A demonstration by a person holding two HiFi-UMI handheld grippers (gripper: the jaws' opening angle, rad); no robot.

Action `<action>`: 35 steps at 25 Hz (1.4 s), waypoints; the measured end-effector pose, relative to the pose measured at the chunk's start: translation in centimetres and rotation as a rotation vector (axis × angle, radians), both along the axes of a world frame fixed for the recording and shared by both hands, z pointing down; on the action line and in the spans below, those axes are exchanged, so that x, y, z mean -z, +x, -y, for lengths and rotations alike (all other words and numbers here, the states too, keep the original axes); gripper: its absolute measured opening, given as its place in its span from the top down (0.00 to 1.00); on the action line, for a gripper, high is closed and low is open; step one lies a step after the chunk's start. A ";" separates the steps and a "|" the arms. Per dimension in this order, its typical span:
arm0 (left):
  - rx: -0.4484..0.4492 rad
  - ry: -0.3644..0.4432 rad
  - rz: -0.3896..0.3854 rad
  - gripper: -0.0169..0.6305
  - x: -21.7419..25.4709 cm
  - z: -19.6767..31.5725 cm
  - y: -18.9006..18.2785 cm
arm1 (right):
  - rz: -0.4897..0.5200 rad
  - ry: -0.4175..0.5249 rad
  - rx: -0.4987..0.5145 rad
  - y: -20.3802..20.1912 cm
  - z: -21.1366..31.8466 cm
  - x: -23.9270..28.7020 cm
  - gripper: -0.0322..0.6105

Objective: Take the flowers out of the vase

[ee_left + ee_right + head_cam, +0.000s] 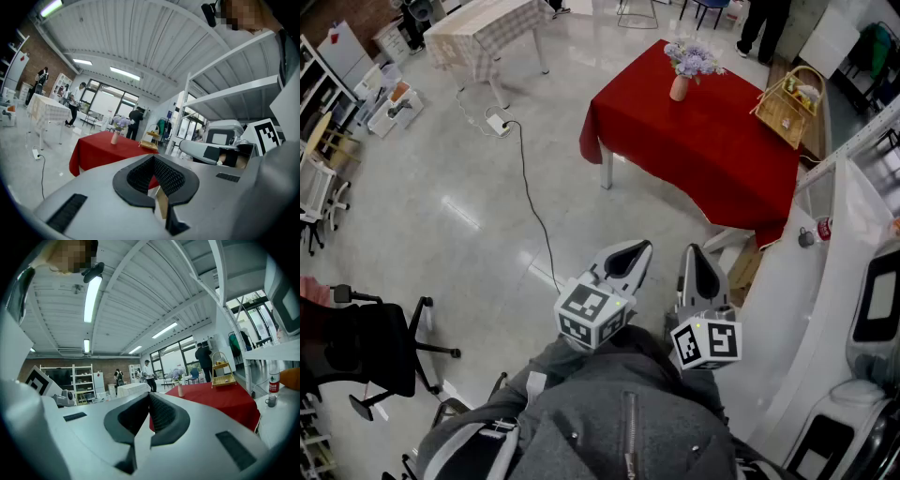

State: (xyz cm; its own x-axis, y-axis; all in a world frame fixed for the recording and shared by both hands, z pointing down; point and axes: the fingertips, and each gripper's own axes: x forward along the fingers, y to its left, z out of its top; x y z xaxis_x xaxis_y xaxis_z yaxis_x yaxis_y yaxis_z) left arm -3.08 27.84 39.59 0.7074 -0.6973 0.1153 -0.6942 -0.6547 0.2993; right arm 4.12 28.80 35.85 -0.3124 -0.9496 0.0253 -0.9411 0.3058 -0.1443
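Desk draped in a red cloth: stands well apart from the person, across open floor.

Left claw and right claw: carried side by side close to the body and roughly level. Each is pressed together on nothing, which suits a walk-up rather than a grasp.

Slim pink ceramic vase: upright near the desk's far edge, well clear of the wicker basket stand at the right edge.

Pale lilac flowers: seated in the vase mouth.

Assessment: extraction not begun. The approach to the desk comes first.
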 end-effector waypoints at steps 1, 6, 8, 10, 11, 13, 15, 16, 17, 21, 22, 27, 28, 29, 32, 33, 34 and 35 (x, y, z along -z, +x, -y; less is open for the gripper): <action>0.006 -0.005 0.002 0.96 0.0 0.0 -0.2 | 0.000 -0.007 0.000 -0.1 -0.1 -0.2 0.93; -0.017 -0.020 0.005 0.96 -0.9 -0.7 -0.7 | -0.001 -0.023 -0.004 -0.8 -0.4 -0.8 0.93; -0.028 -0.019 0.005 0.96 -1.1 -0.8 -0.8 | 0.002 -0.030 -0.013 -1.1 -0.4 -1.1 0.94; -0.035 -0.015 -0.002 0.96 -1.1 -0.6 -1.1 | 0.020 -0.040 -0.024 -1.5 -0.3 -1.5 0.94; -0.037 -0.012 -0.007 0.96 -1.0 -0.5 -1.3 | 0.034 -0.041 -0.028 -1.7 -0.2 -1.6 0.93; -0.042 -0.010 -0.015 0.96 -1.0 -0.4 -1.8 | 0.064 -0.045 -0.036 -2.1 0.0 -1.8 0.93; -0.048 -0.015 -0.016 0.96 -1.3 -0.4 -2.3 | 0.086 -0.056 -0.043 -2.7 0.2 -2.1 0.93; -0.047 -0.024 -0.017 0.96 -1.6 -0.4 -2.6 | 0.092 -0.060 -0.043 -3.1 0.2 -2.3 0.93; -0.045 -0.035 -0.019 0.96 -1.8 -0.3 -2.9 | 0.095 -0.064 -0.040 -3.5 0.2 -2.5 0.93; -0.050 -0.039 -0.018 0.96 -2.0 0.2 -3.3 | 0.091 -0.076 -0.023 -4.8 0.4 -2.7 0.93; -0.052 -0.033 -0.018 0.96 -1.9 0.4 -3.2 | 0.089 -0.077 -0.020 -4.8 0.5 -2.7 0.93; -0.053 -0.042 -0.026 0.96 -1.8 2.3 -2.7 | 0.100 -0.073 -0.038 -4.3 2.7 -2.6 0.93; -0.051 -0.044 -0.025 0.96 -1.8 2.8 -2.6 | 0.106 -0.072 -0.044 -4.0 3.2 -2.6 0.93; -0.048 -0.045 -0.025 0.96 -1.8 3.3 -2.4 | 0.111 -0.072 -0.048 -3.6 3.7 -2.6 0.93; -0.041 -0.040 -0.023 0.96 -1.7 5.3 -1.5 | 0.113 -0.074 -0.052 -2.4 5.7 -2.9 0.93; -0.040 -0.039 -0.021 0.96 -1.7 6.1 -1.1 | 0.112 -0.076 -0.051 -2.0 6.5 -2.9 0.93; -0.040 -0.038 -0.019 0.96 -1.6 6.9 -0.6 | 0.112 -0.078 -0.050 -1.5 7.3 -2.9 0.93; -0.041 -0.037 -0.018 0.96 -1.6 7.6 -0.1 | 0.111 -0.077 -0.046 -1.1 8.1 -2.9 0.93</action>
State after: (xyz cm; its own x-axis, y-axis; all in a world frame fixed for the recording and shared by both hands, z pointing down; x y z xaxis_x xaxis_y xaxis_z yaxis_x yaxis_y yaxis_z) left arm -3.20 20.19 41.17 0.7371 -0.6635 0.1279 -0.6617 -0.6703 0.3359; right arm 3.01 20.68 38.76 -0.2736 -0.9596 0.0664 -0.9307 0.2467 -0.2702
